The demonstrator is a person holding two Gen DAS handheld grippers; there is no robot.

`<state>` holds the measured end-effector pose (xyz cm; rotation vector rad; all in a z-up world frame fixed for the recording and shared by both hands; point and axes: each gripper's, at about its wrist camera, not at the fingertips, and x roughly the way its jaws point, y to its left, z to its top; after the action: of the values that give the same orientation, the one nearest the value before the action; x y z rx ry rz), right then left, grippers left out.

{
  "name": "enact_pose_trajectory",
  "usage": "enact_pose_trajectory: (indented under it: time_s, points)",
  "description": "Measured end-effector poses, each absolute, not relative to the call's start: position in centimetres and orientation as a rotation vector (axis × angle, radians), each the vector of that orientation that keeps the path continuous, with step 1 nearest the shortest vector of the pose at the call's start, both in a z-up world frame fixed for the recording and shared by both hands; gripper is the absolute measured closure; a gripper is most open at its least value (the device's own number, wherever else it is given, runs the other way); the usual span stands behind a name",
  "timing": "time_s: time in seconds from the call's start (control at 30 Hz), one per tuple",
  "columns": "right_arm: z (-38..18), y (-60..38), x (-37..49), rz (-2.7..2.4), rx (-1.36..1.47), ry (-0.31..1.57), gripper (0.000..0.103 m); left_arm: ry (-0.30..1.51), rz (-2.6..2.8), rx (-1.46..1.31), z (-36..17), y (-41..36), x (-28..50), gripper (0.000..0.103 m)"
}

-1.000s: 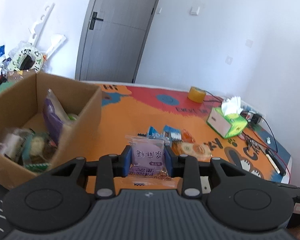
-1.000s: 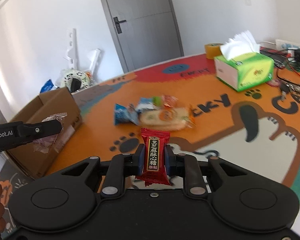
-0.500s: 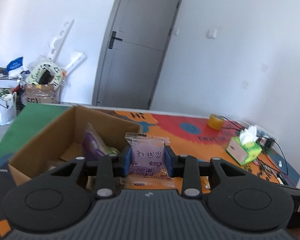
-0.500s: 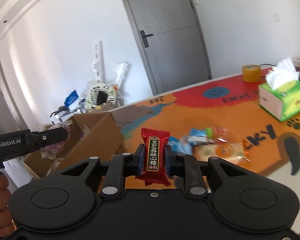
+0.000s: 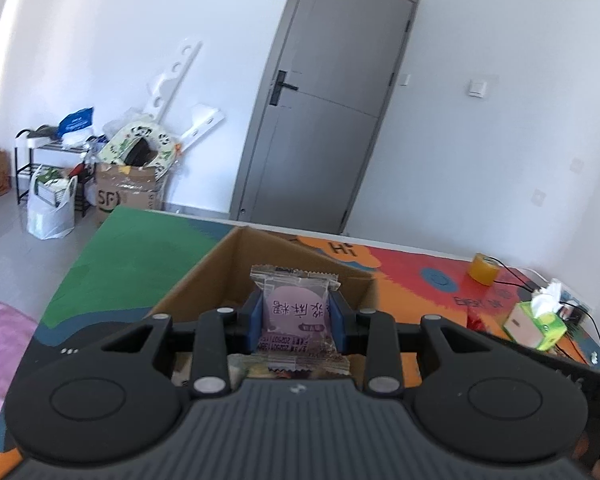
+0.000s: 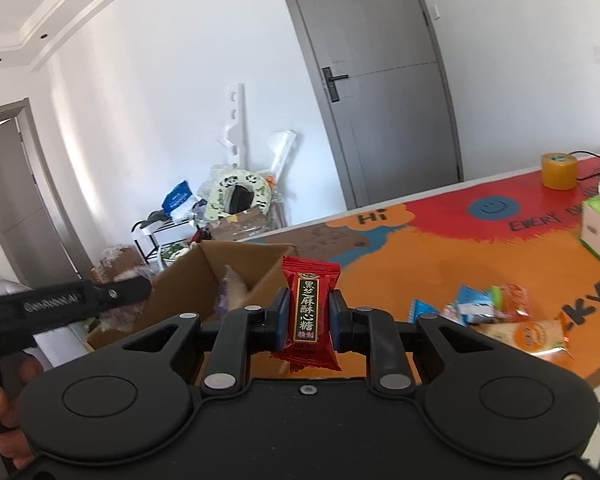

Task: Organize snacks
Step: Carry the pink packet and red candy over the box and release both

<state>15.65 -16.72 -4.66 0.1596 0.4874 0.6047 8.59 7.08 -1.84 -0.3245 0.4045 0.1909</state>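
Note:
My left gripper (image 5: pixel 296 320) is shut on a purple snack packet (image 5: pixel 295 318) and hangs over the open cardboard box (image 5: pixel 220 264), whose inside is mostly hidden behind the gripper. My right gripper (image 6: pixel 309 320) is shut on a red candy packet (image 6: pixel 310 312) and sits just right of the same box (image 6: pixel 188 280), which holds a pale bag. Several loose snack packets (image 6: pixel 500 316) lie on the orange mat to the right. The left gripper's black body (image 6: pixel 60 304) reaches over the box from the left in the right wrist view.
A green tissue box (image 5: pixel 536 326) and a yellow tape roll (image 5: pixel 483 268) stand on the colourful mat (image 6: pixel 420 248) toward the far right. Cables trail near the tissue box. Beyond the mat are a grey door (image 5: pixel 324 120), bags and a rack of clutter (image 5: pixel 60 168).
Both grippers moved left and rose, from above the snack pile to the box. The left now hangs over the box; each keeps its packet.

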Motion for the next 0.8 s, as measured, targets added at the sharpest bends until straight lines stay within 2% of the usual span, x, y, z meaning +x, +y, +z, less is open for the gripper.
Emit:
enact_pose_trajectory:
  time_s: [0.37, 0.8]
  points:
    - [-3.1, -11.9, 15.0, 0.708, 0.13, 0.472, 0.081, 0.409, 0.225, -0.368, -1.8, 9.8, 7.2, 0.065]
    - [-2.1, -6.8, 16.1, 0.791, 0.117, 0.496, 0.081, 0.381, 0.314, -0.397, -1.3, 13.2, 5.3, 0.049]
